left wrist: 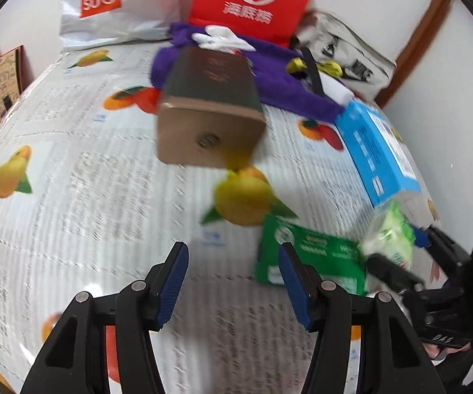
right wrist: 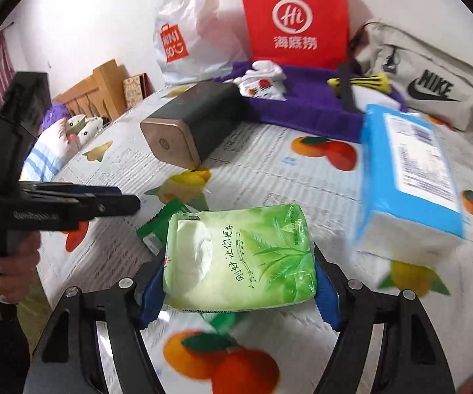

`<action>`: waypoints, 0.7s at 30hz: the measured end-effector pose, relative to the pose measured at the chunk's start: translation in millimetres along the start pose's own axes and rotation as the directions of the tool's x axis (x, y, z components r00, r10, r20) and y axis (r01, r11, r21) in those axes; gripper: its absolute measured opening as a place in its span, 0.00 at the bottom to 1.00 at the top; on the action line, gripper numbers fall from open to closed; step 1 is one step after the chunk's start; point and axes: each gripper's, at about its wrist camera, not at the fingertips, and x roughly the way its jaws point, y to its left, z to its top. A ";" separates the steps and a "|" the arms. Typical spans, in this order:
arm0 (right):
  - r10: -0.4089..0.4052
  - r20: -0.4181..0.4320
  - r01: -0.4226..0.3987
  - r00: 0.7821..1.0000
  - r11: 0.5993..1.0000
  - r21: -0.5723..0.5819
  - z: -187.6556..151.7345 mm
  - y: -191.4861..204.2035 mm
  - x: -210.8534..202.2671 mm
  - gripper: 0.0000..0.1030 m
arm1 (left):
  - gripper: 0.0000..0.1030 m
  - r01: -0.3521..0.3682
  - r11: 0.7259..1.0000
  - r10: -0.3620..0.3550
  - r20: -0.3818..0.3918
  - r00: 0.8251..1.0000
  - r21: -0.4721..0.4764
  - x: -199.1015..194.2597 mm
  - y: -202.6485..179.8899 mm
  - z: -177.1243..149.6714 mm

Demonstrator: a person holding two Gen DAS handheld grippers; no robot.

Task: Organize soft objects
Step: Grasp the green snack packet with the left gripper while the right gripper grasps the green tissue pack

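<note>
My right tongs (right wrist: 239,295) pinch the green tissue pack (right wrist: 239,256); left tongs (left wrist: 233,282) spread, empty. Behind: Nike bag (right wrist: 423,75), Miniso bag (right wrist: 184,29).

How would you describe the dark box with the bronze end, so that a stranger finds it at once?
Start at the red paper bag against the wall. In front of it lies a purple towel, and at that towel's left edge the dark box lies on its side. Alone among the soft packs, it is rigid, with a bronze end cap.
</note>
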 end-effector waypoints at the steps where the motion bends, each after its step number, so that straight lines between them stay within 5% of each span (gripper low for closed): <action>1: -0.011 0.002 0.010 1.000 1.000 0.001 -3.2 -3.1 -5.3 0.72 | 0.53 0.011 1.000 -0.011 -0.006 1.000 0.001 -0.6 -3.3 -3.7; 9: -0.068 0.021 0.065 0.997 0.992 0.111 -37.3 -47.6 -40.2 0.72 | 0.54 0.181 0.983 -0.179 -0.077 0.981 0.026 3.9 -35.2 -36.9; 14: -0.101 0.010 0.098 0.995 0.984 0.148 -56.4 -64.9 -50.7 0.72 | 0.59 0.176 0.984 -0.176 -0.053 0.983 -0.003 13.9 -46.6 -25.3; 21: -0.054 0.024 0.048 0.998 0.980 0.194 -66.2 -75.7 -55.6 0.72 | 0.64 0.047 0.999 -0.048 -0.034 0.998 -0.009 37.5 -67.8 9.3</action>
